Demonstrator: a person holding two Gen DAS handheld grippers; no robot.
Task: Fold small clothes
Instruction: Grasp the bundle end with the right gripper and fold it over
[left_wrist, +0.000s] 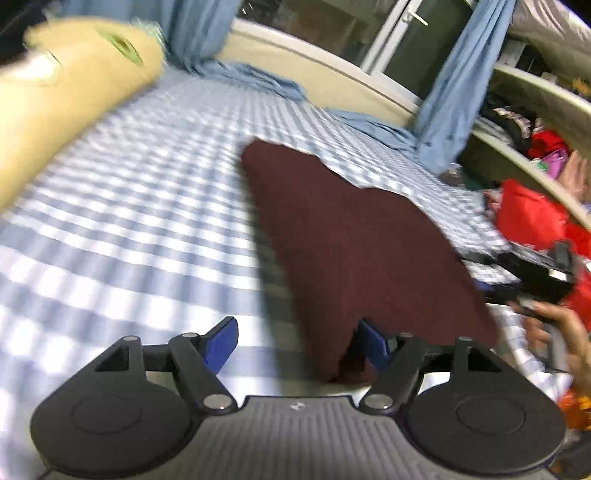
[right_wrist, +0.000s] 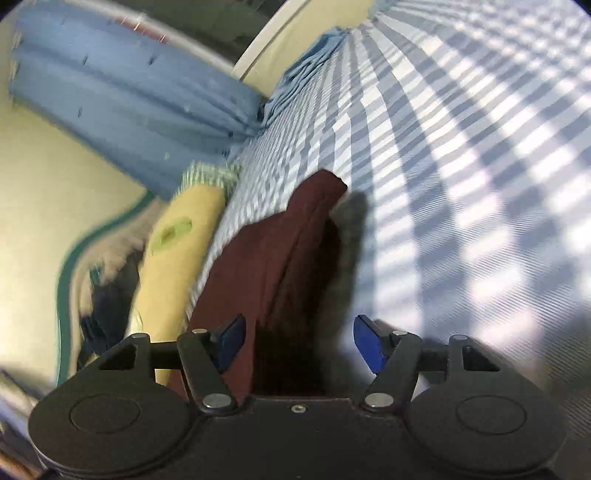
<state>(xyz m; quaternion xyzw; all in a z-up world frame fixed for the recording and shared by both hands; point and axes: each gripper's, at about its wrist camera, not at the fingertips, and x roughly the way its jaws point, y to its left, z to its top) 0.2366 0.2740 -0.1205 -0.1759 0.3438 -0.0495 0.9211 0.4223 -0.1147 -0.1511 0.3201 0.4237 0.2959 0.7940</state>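
Garment (left_wrist: 343, 236) stretched lengthwise ahead of both grippers | left gripper (left_wrist: 295, 345) spread wide, edge brushed by one pad | right gripper (right_wrist: 297, 343) spread wide, cloth straddled, nearer

Both views smear with motion blur, worst toward the edges, where the fisheye bends the sheet (left_wrist: 129, 206) checks into curves. Bright light whitens the checks at right in the right wrist view. The garment (right_wrist: 280, 258) throws a soft grey shadow just to its right. Upper left in the left wrist view, the pillow (left_wrist: 66, 96) is badly blurred.
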